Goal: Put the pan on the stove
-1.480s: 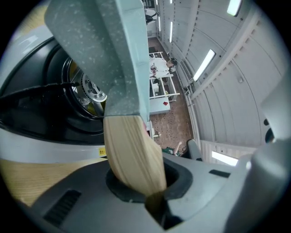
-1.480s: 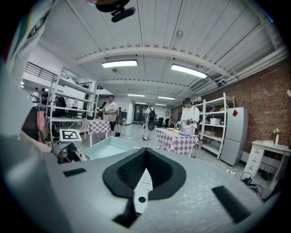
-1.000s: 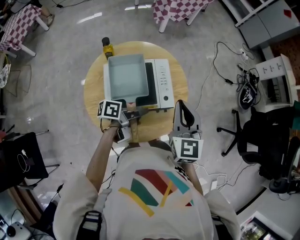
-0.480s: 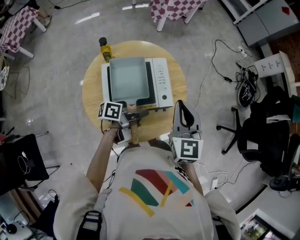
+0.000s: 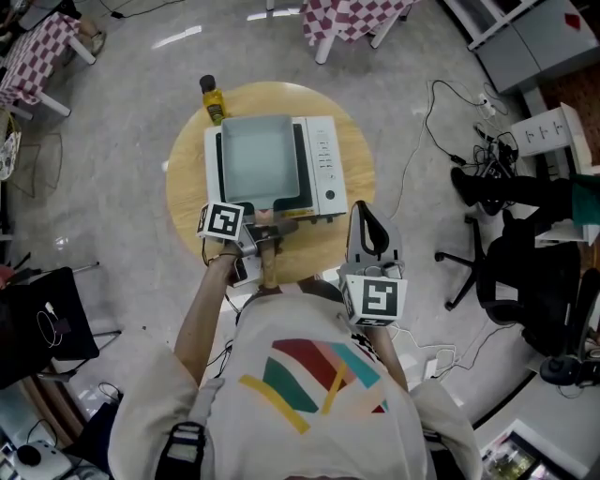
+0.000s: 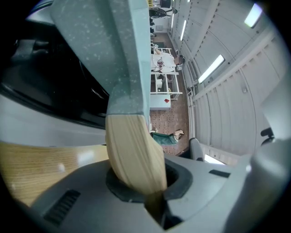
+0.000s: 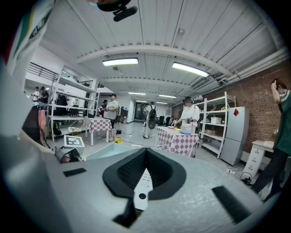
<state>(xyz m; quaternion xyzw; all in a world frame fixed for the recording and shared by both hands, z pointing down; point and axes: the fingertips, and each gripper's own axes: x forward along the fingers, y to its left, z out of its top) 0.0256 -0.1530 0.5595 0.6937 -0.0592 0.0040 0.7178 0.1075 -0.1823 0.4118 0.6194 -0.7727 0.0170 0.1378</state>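
Note:
A square pale-teal pan (image 5: 255, 157) sits on the white stove (image 5: 327, 169), over its dark top, on a round wooden table (image 5: 356, 150). Its light wooden handle (image 5: 267, 253) points toward me. My left gripper (image 5: 255, 232) is shut on that handle. In the left gripper view the handle (image 6: 134, 154) runs from between the jaws up to the pan's side (image 6: 113, 50). My right gripper (image 5: 367, 225) hovers by the table's near right edge, close to my body, shut and holding nothing. The right gripper view shows its jaws (image 7: 144, 177) meeting, with the pan beyond.
A yellow bottle with a dark cap (image 5: 214, 97) stands at the table's far left edge behind the stove. A black office chair (image 5: 506, 272) and floor cables (image 5: 441, 122) lie to the right. Checkered tables (image 5: 361, 19) stand farther back.
The pan has shifted a little to the right, from overhanging the stove's left side to sitting over its dark top, with the left gripper still on the handle. The right gripper has stayed put.

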